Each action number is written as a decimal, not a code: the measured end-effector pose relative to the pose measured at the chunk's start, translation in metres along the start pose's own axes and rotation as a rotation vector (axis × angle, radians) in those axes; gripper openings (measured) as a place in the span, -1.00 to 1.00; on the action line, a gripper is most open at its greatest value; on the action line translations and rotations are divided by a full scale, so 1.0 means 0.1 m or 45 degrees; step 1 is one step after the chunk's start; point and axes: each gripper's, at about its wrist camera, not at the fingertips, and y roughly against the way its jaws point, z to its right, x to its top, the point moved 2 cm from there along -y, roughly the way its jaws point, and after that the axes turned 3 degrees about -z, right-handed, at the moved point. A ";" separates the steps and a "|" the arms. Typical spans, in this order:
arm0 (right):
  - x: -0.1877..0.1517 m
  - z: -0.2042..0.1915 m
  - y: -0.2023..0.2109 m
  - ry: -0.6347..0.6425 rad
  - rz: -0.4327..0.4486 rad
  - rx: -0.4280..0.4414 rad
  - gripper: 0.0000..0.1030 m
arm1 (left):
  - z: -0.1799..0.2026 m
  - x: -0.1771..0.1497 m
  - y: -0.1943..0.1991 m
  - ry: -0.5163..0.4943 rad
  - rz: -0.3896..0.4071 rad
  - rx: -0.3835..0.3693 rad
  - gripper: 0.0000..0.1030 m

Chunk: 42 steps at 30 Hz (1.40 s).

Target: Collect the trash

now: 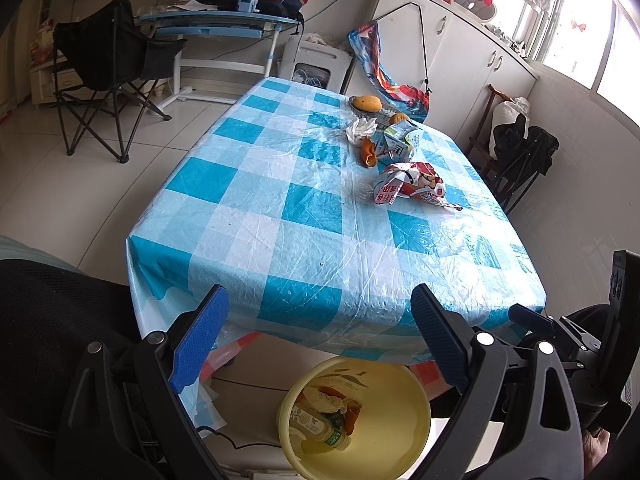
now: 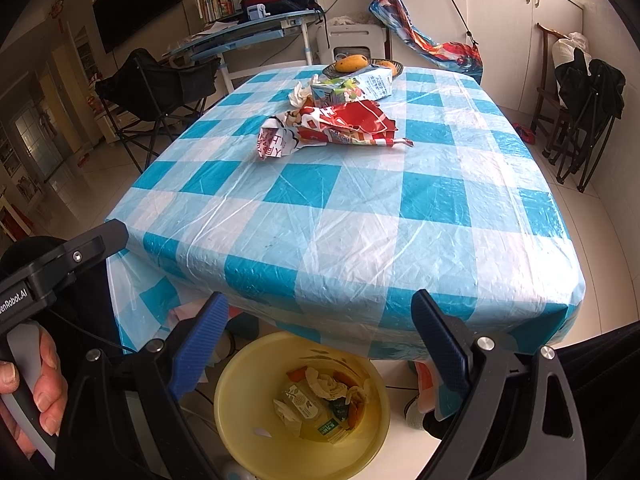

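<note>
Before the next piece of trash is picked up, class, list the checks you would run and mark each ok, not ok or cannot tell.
1. Left gripper open and empty: ok.
2. Right gripper open and empty: ok.
3. Yellow bin below the near table edge, mouth clear, room above the bottle and tissue inside: ok.
4. Nearest trash, the red snack wrapper, lies free on the tablecloth, nothing on top: ok.
5. Milk carton, crumpled tissue and orange peel crowd together behind it; can each be gripped alone: cannot tell.
6. Mango on its plate is food, not trash: cannot tell.
</note>
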 end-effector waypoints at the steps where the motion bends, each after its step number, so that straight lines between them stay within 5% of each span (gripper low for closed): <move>1: 0.00 0.01 0.00 0.001 0.000 0.000 0.73 | 0.00 0.00 0.00 0.000 0.000 0.000 0.73; 42: -0.02 -0.02 0.00 0.017 -0.008 -0.005 0.73 | -0.01 0.00 0.00 0.003 0.000 -0.001 0.73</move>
